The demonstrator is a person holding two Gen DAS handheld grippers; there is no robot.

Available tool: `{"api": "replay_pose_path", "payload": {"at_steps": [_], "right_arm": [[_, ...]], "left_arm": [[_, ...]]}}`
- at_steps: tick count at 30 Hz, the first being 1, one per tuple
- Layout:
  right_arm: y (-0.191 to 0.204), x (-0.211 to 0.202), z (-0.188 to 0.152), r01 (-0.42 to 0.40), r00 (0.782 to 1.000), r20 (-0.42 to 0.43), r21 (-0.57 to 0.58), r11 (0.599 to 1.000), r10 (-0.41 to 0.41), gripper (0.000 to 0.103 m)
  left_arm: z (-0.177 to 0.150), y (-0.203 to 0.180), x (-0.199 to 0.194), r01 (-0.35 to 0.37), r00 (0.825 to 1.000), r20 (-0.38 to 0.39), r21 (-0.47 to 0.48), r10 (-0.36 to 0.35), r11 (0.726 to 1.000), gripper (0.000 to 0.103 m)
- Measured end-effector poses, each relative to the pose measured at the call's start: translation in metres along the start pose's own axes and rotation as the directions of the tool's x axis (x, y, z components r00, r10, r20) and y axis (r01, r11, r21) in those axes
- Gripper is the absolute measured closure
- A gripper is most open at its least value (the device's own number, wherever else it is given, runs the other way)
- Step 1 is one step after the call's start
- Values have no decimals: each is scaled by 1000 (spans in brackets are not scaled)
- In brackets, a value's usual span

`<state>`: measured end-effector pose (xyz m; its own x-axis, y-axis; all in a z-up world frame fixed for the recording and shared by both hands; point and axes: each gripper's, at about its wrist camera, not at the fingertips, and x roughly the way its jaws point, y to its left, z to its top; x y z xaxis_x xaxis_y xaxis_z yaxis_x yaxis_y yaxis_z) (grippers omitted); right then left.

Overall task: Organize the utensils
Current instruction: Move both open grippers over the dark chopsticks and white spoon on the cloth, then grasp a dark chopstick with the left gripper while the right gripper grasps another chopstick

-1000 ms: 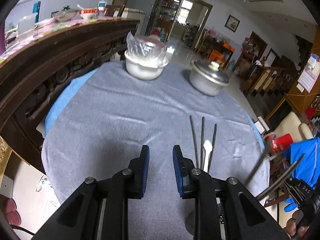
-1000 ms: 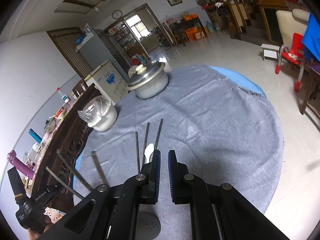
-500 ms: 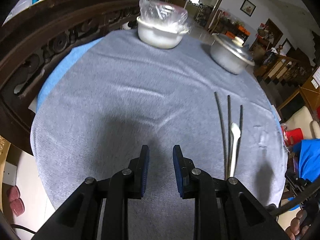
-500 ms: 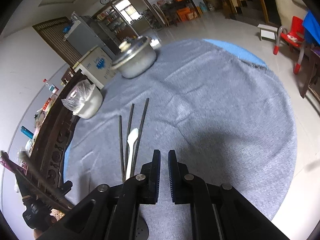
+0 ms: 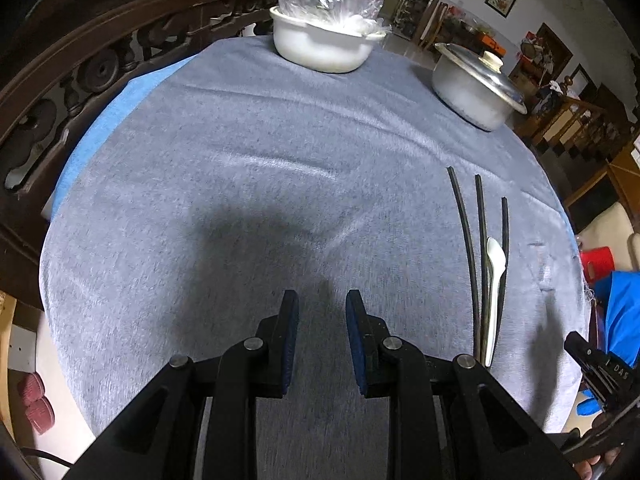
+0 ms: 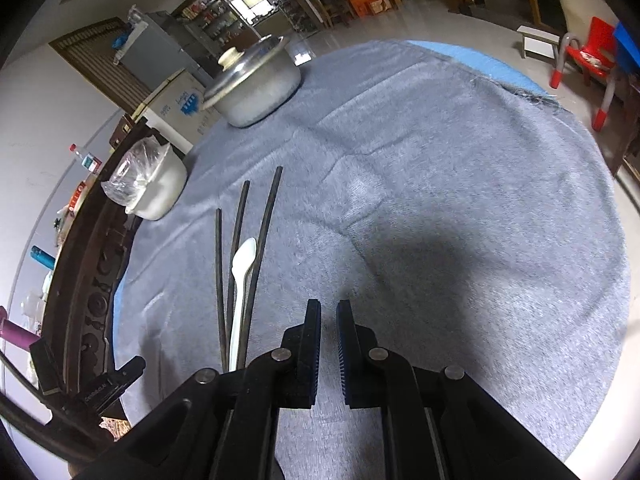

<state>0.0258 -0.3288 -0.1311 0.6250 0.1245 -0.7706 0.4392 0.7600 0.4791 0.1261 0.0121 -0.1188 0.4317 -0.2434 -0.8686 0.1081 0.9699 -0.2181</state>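
So I've got three dark chopsticks (image 5: 478,240) and a white spoon (image 5: 495,280) lying together on the grey cloth (image 5: 240,200), on the near side of the lidded metal pot (image 5: 476,84). My left gripper (image 5: 322,308) sits a bit spread with nothing in it, and my right gripper (image 6: 329,316) is nearly pressed together, also empty. The sticks look thin, stiff and slick, the spoon like light plastic; I'd pinch each mid-shaft. The only writing, on the other gripper's body, is too small to read.
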Motion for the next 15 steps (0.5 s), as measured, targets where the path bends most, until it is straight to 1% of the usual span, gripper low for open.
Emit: {"api": "replay_pose_path", "payload": {"at_steps": [3,6,8,11,13,15], "right_arm": [[3,12,9,-24,999,-24,-14,1000,23,93],[12,26,20,-26,999,-43,-49,998,24,91],[18,35,30,-25,999,-49,-73,997,22,87],[30,50,49,-18,998,-61,-107,994,12,86],[39,61,62,-19,997,-77,-132,991,9,86],[47,72,73,-10,996,-89,-155,988,-4,86]], "left_arm": [[9,-7,4,0,1000,2,34,0,999,79],[18,-15,5,6,1000,7,68,-7,998,79],[28,-24,10,20,1000,-1,96,-20,995,78],[44,-36,19,56,998,-27,129,-53,990,74],[57,-46,26,91,995,-50,144,-85,985,73],[68,-55,34,111,992,-74,153,-100,982,73]]}}
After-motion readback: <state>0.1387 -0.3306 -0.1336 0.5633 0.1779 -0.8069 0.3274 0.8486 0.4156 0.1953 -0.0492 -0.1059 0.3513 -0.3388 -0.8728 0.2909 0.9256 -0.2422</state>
